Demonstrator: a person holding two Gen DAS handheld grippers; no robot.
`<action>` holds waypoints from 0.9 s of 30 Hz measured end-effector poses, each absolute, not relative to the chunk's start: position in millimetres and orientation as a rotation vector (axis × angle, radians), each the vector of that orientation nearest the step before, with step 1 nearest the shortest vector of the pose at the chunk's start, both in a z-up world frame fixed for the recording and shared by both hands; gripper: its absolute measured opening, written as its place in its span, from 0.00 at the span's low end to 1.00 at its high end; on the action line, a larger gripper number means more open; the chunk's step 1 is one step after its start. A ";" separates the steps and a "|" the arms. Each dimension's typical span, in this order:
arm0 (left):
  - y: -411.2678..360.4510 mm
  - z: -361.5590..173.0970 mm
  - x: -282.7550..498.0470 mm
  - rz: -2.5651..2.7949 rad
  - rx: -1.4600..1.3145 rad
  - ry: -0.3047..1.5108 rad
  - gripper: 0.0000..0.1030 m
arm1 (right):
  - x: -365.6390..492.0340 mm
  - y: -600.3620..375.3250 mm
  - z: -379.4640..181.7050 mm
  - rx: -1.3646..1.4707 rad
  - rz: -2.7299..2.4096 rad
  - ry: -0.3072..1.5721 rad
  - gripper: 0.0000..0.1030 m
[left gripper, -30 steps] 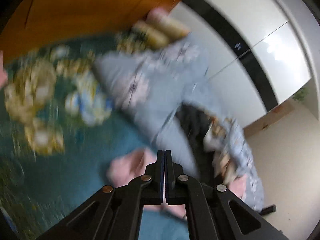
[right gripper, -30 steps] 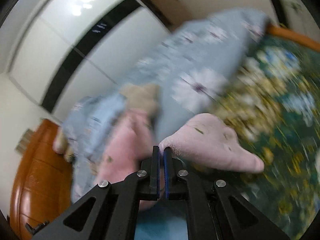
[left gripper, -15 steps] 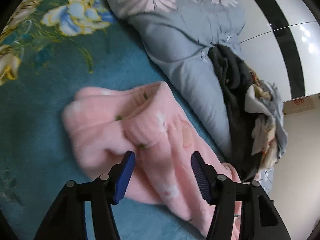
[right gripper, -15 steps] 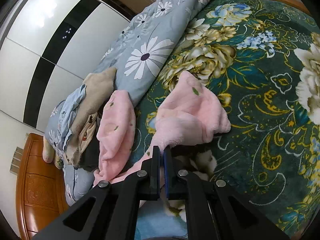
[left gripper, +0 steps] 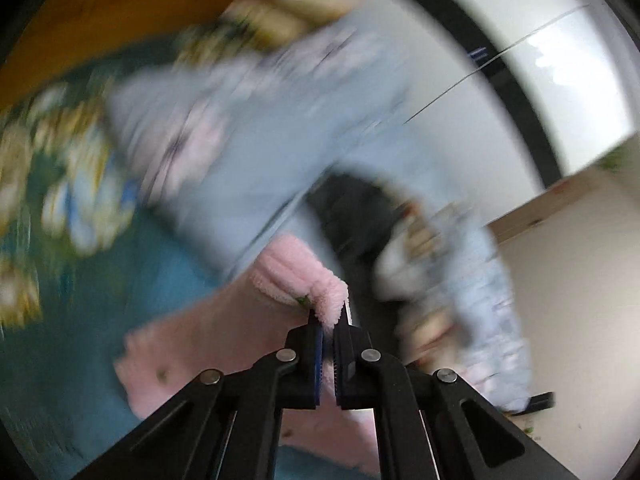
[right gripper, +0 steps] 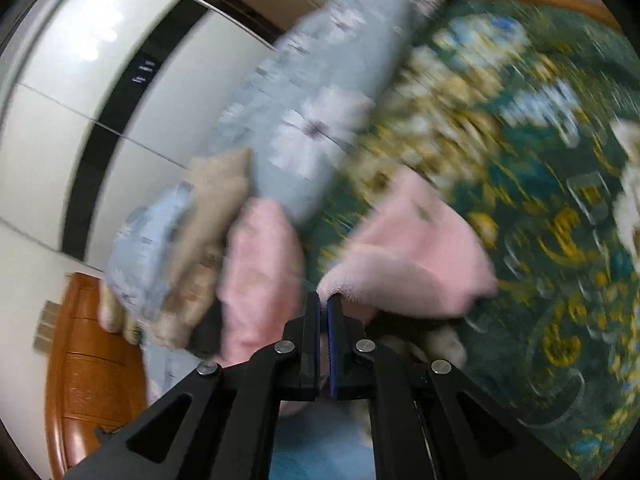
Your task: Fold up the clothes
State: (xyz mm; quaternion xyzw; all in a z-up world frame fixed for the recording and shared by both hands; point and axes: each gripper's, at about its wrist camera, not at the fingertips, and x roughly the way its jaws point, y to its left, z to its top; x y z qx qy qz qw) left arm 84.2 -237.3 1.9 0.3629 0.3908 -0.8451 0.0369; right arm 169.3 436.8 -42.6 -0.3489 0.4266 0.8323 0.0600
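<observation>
The fleece garment [left gripper: 280,276] is pale pink with small green flecks. The bedspread [right gripper: 520,184] at 2 o'clock is dark teal with yellow, white and blue flowers. The quilt [right gripper: 320,120] at 12 o'clock is grey-blue with white daisies. The headboard [left gripper: 100,12] is orange-brown.

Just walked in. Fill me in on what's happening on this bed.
A person with two handheld grippers is folding a fluffy pink garment on the floral bedspread. The left gripper is shut on one fuzzy edge, and the right gripper pinches another part. Both views are motion-blurred. A blue daisy quilt and other clothes lie alongside.
</observation>
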 end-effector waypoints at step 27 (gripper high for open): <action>-290.5 -168.5 350.3 -2.188 1.206 1.092 0.04 | 294.7 396.3 -185.2 -1.498 2.323 1.185 0.02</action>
